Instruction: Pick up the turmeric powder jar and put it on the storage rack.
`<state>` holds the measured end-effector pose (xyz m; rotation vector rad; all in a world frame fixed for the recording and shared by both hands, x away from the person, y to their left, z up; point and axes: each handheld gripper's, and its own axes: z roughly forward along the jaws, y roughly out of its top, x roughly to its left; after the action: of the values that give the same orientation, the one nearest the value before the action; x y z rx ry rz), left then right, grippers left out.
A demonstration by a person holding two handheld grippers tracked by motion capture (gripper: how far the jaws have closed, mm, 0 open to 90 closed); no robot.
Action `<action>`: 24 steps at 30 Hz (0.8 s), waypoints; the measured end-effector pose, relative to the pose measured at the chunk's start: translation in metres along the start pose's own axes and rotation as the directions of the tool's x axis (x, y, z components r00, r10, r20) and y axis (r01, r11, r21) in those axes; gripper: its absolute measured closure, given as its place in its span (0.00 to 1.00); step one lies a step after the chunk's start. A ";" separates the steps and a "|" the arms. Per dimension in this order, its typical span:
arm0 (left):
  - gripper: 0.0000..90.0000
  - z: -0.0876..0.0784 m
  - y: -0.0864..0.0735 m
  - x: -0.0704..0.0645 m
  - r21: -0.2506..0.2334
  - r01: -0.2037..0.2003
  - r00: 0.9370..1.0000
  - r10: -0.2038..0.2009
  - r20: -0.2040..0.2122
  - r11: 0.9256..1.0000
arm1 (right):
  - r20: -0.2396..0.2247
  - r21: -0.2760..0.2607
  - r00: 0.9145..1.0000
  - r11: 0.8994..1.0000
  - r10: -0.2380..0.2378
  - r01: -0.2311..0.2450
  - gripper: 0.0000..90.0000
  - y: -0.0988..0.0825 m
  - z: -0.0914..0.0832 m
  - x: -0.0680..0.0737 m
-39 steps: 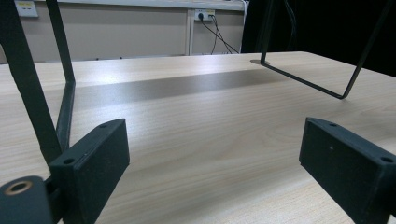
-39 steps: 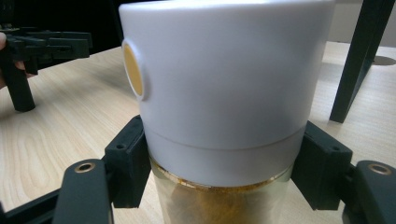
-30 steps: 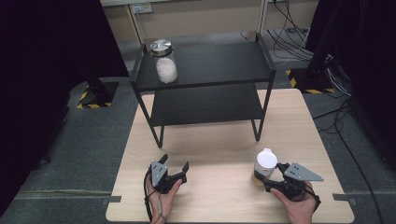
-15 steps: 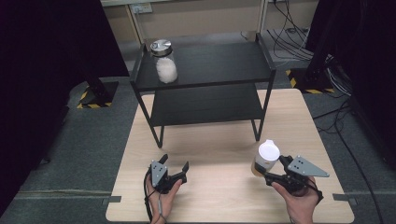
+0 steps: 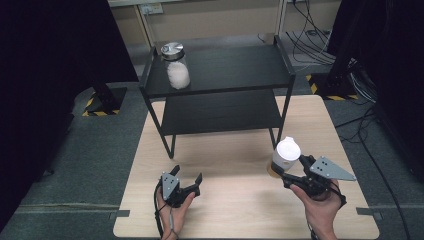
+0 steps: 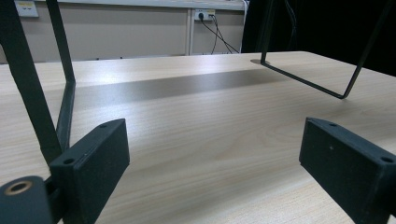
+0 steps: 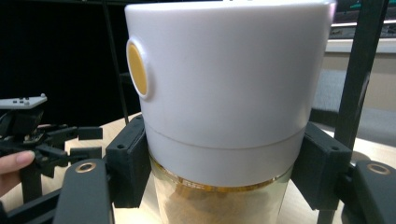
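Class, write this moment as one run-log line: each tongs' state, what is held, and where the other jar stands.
right tongs: shut on white-lidded jar, above table | left tongs: open, empty | metal-lidded jar: shelf top

Lab or test room: black curtains [image 5: 55, 75] at left and right of frame, loose cables [image 5: 320, 40] upper right, hazard-taped stand feet [image 5: 102, 102] on grey carpet [image 5: 75, 165], wall sockets [image 6: 203, 15] along a bare wall.

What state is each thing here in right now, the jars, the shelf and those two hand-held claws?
White-lidded jar: lid on, brown contents, clamped upright in the right gripper.
Right gripper: shut on the jar, held above the table.
Left gripper: open, nothing between its jaws, low over the table.
Glass jar: metal lid on, white contents, upright on the black shelf.
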<state>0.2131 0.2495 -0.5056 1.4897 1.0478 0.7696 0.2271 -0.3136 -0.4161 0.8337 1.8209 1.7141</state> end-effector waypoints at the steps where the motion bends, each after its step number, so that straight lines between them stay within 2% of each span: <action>1: 0.09 0.000 0.000 0.000 0.000 0.000 1.000 0.000 0.000 1.000 | 0.001 -0.004 1.000 1.000 -0.004 0.004 0.34 0.002 0.001 0.001; 24: 0.09 0.000 0.000 0.000 0.001 0.003 1.000 -0.003 -0.001 1.000 | 0.018 -0.061 0.999 0.997 -0.045 0.046 0.34 0.044 0.024 0.007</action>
<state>0.2133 0.2496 -0.5054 1.4886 1.0509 0.7675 0.2437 -0.2913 -0.3735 0.7738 1.7534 1.7206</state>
